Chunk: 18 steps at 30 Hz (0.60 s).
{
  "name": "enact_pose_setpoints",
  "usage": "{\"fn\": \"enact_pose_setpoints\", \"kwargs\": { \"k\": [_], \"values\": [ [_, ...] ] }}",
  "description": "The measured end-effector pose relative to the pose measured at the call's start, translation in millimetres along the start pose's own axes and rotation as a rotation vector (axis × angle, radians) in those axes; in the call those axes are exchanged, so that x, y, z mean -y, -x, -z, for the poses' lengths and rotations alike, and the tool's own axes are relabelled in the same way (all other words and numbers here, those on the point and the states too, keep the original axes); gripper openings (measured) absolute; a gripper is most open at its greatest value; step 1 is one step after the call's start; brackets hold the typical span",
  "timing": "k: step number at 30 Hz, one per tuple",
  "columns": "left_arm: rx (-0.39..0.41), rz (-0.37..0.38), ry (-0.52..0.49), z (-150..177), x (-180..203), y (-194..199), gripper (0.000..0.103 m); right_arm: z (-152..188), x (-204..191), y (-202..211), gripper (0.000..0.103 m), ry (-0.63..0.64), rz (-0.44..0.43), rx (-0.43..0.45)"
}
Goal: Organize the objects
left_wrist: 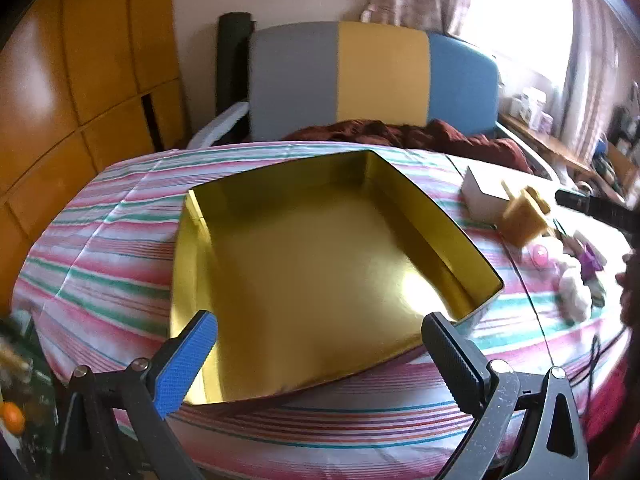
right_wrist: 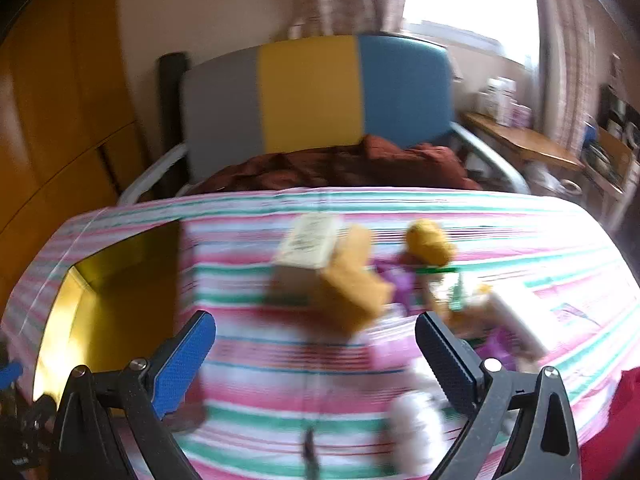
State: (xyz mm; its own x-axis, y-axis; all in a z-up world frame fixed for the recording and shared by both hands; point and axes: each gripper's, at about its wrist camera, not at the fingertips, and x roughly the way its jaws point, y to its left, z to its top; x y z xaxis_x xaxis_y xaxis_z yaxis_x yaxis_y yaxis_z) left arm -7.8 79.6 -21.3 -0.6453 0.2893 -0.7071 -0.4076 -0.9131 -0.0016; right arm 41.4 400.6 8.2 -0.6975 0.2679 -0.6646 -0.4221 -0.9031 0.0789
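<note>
Both grippers wide, empty: left gripper [left_wrist: 320, 356] over gold tin [left_wrist: 320, 248], right gripper [right_wrist: 316, 352] near toy pile [right_wrist: 420, 280]. Risk: cluttered, soft toys slip or snag neighbours during grasp.

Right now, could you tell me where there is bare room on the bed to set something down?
The gold tin is empty inside. Bare striped sheet lies left of the tin and along the near edge before the left gripper. It is crowded right of the tin, around the white box, the yellow block and small toys.
</note>
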Motion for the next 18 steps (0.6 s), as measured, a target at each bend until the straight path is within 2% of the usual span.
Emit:
{"fn": "enact_pose_setpoints", "kwargs": {
  "k": [6,10,14,18],
  "values": [
    [0.007,0.126,-0.023,-20,16,-6,0.103,-25,62,-5,0.102,-0.084,0.1,0.03],
    [0.035,0.17,-0.069,-38,36,-11,0.103,-30,97,-14,0.102,-0.124,0.134,0.039],
    [0.021,0.199,-0.096,-60,55,-24,0.103,-27,123,-27,0.102,-0.223,0.075,0.015],
    [0.001,0.249,-0.121,-81,77,-36,0.103,-26,132,-32,0.102,-0.282,0.019,-0.011]
  ]
}}
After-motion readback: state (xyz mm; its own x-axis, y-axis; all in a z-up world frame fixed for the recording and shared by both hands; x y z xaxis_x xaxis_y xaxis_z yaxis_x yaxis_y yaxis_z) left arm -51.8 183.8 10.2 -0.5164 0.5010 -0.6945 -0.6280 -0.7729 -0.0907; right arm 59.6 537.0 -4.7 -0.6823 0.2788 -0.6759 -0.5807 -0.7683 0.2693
